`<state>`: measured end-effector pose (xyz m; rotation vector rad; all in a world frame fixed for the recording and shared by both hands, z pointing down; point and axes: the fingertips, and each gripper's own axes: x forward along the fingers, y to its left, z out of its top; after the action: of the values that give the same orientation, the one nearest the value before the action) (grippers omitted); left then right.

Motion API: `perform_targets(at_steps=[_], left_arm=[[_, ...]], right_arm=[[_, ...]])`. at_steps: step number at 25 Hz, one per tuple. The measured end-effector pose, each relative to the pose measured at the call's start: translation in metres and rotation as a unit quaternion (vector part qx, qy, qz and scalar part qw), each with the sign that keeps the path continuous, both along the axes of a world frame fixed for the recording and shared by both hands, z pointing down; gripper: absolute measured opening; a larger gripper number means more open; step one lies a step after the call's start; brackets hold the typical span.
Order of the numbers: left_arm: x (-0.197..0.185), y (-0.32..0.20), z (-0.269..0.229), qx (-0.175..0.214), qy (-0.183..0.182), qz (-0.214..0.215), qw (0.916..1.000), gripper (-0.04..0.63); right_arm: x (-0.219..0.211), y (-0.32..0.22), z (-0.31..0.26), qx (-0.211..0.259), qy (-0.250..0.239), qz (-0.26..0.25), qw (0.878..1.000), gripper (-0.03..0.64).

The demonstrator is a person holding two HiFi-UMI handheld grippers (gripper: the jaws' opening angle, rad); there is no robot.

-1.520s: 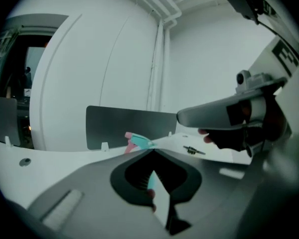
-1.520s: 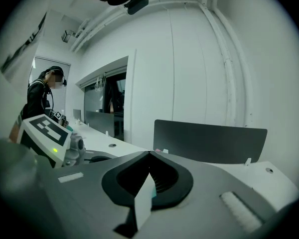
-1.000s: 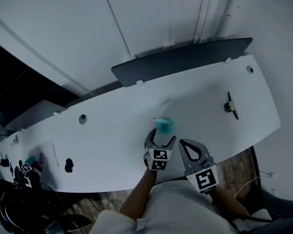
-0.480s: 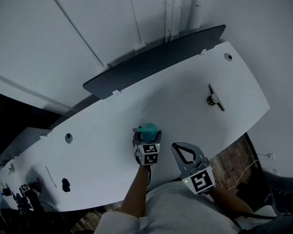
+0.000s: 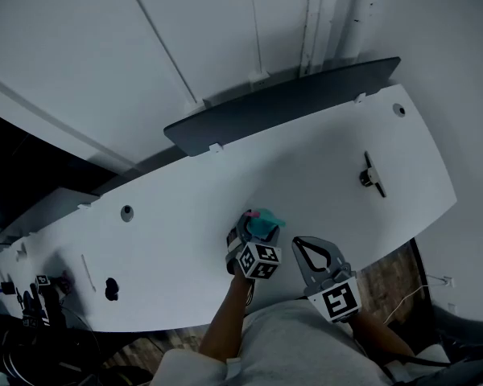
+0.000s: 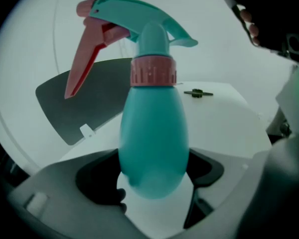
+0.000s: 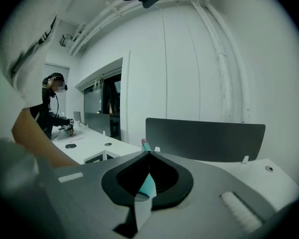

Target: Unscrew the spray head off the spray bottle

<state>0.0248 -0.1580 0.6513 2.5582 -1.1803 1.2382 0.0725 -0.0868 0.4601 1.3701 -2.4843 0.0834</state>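
**Bench Layout: Positions as Found**

The table [image 5: 322, 175] runs from lower left to upper right, with a wall behind it. A panel [image 5: 282, 107] stands along the table's far edge, behind its middle stretch. The spray bottle [image 5: 260, 225] sits between the jaws of the left gripper [image 5: 253, 232], near the table's front edge and roughly midway along it. The spray head [image 6: 139, 24] is on top of the bottle. The right gripper [image 5: 299, 242] lies just right of the left one, apart from the bottle. A small fitting [image 5: 372, 175] rests on the table well to the right. One hole [image 5: 126, 212] lies left of the bottle, and another [image 5: 398, 109] is at the far right corner. A small object [image 5: 111, 289] lies near the left front edge.
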Motion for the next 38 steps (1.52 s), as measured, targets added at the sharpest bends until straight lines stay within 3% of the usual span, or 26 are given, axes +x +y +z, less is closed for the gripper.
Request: perform_targets(at_steps=[2,3,4,5,8,12,15,20,24,27,29,32,34,35,38], left_arm=[[-0.008,0.007,-0.013,0.006,-0.045,0.027,0.9986,0.388],[-0.014,0.010,-0.021,0.013,-0.064,0.036,0.9972,0.387],[-0.019,0.011,-0.028,0.021,-0.082,0.044,0.9954,0.387],[-0.025,0.013,-0.036,0.028,-0.101,0.051,0.9932,0.388],[-0.043,0.021,-0.053,0.048,-0.163,0.075,0.9826,0.388],[-0.061,0.031,-0.068,0.067,-0.222,0.091,0.9685,0.388],[-0.069,0.039,-0.068,0.069,-0.243,0.100,0.9623,0.387],[-0.077,0.044,-0.067,0.077,-0.269,0.120,0.9524,0.387],[-0.070,0.046,-0.070,0.079,-0.255,0.130,0.9549,0.387],[-0.068,0.047,-0.068,0.071,-0.261,0.143,0.9520,0.386],[-0.067,0.052,-0.065,0.063,-0.271,0.162,0.9466,0.386],[-0.063,0.063,-0.062,0.053,-0.263,0.194,0.9438,0.386],[-0.061,0.071,-0.062,0.039,-0.239,0.204,0.9486,0.385],[-0.059,0.074,-0.062,0.033,-0.228,0.208,0.9506,0.385],[-0.055,0.077,-0.068,0.024,-0.204,0.213,0.9552,0.382]], right_arm=[[-0.005,-0.002,-0.002,-0.006,-0.017,-0.012,1.000,0.012],[-0.009,-0.002,0.000,-0.016,-0.026,-0.022,0.999,0.155],[-0.012,-0.003,0.002,-0.029,-0.037,-0.030,0.998,0.255],[-0.015,-0.005,0.004,-0.043,-0.051,-0.035,0.997,0.259],[-0.025,-0.008,0.003,-0.072,-0.084,-0.053,0.992,0.251],[-0.054,-0.004,0.002,-0.088,-0.082,-0.122,0.985,0.185],[-0.070,0.002,0.008,-0.099,-0.073,-0.160,0.979,0.093],[-0.077,0.012,0.012,-0.098,-0.053,-0.203,0.973,0.091],[-0.074,0.015,0.008,-0.086,-0.034,-0.229,0.969,0.091],[-0.075,0.020,0.007,-0.045,0.044,-0.269,0.961,0.086],[-0.077,0.031,0.012,0.017,0.148,-0.321,0.935,0.086],[-0.073,0.045,0.023,0.109,0.296,-0.403,0.859,0.087],[-0.065,0.045,0.029,0.132,0.348,-0.429,0.823,0.084],[-0.061,0.043,0.032,0.138,0.368,-0.435,0.811,0.084],[-0.054,0.040,0.034,0.155,0.395,-0.440,0.792,0.084]])
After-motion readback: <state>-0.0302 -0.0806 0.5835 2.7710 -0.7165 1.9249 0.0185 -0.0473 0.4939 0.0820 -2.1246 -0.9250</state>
